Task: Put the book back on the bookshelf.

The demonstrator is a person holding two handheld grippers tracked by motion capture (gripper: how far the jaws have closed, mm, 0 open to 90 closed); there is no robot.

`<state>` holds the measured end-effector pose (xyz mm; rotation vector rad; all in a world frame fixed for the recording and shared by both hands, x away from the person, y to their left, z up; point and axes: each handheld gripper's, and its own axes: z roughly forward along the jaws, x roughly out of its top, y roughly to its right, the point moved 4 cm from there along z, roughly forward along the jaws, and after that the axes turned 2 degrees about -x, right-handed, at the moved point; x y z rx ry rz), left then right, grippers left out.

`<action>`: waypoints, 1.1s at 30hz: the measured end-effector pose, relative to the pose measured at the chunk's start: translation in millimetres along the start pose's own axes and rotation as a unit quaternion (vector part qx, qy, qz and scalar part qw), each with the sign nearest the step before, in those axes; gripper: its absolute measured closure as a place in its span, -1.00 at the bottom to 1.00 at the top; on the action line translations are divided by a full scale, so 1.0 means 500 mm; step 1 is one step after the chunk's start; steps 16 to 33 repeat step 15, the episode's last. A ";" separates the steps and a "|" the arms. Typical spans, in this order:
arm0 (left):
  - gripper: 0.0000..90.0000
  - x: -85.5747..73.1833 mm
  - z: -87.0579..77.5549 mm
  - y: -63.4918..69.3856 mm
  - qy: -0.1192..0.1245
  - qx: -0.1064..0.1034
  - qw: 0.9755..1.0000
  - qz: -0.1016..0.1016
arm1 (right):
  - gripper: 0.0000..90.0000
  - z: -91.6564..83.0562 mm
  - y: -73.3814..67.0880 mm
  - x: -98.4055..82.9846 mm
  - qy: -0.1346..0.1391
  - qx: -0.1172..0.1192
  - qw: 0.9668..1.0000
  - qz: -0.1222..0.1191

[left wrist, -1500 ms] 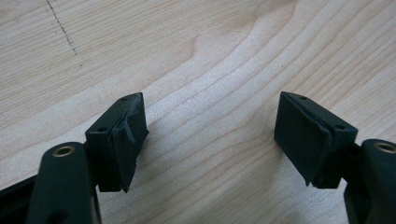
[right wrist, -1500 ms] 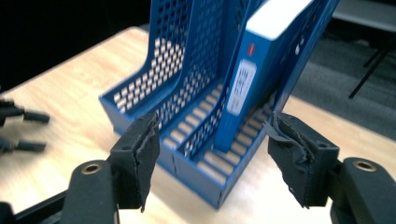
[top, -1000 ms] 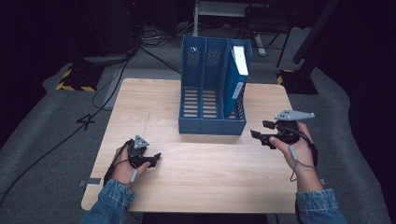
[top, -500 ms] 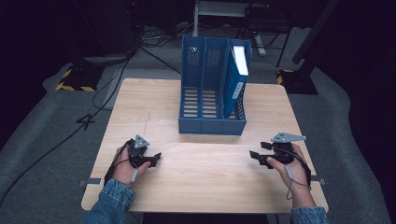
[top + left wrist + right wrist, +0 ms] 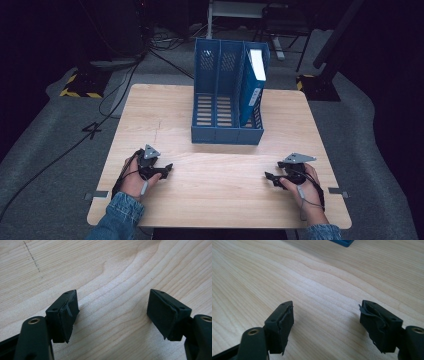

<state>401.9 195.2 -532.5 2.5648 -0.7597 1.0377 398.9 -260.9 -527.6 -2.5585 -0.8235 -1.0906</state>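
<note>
The bench is pale wood with wavy grain lines and a smooth, flat top. Two hands rest on it, one near each front corner, and each holds one black gripper. The left gripper has its jaws wide apart, with bare wood between the flat, square rubber pads. The right gripper has just been opening its jaws, and nothing sits between them; its pads look worn and torn at the edges. Well away from both grippers, at the middle of the bench toward the back, stands one blue plastic file rack with three slots and slatted sides. One blue folder with a white spine stands upright in the rightmost slot.
</note>
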 end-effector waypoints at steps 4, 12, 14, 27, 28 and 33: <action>-0.43 0.000 0.000 0.000 0.000 0.000 1.000 0.000 | -0.69 0.011 -0.006 -0.002 0.011 -0.011 1.000 -0.011; -0.43 0.001 0.001 0.000 -0.001 0.002 1.000 0.005 | -0.75 0.014 -0.007 -0.001 0.008 -0.005 1.000 -0.015; -0.43 0.001 0.001 0.000 -0.001 0.003 1.000 0.004 | -0.75 0.014 -0.007 -0.001 0.008 -0.006 1.000 -0.015; -0.43 0.001 0.001 0.000 -0.001 0.003 1.000 0.004 | -0.75 0.014 -0.007 -0.001 0.008 -0.006 1.000 -0.015; -0.43 0.001 0.001 0.000 -0.001 0.003 1.000 0.004 | -0.75 0.014 -0.007 -0.001 0.008 -0.006 1.000 -0.015; -0.43 0.001 0.001 0.000 -0.001 0.003 1.000 0.004 | -0.75 0.014 -0.007 -0.001 0.008 -0.006 1.000 -0.015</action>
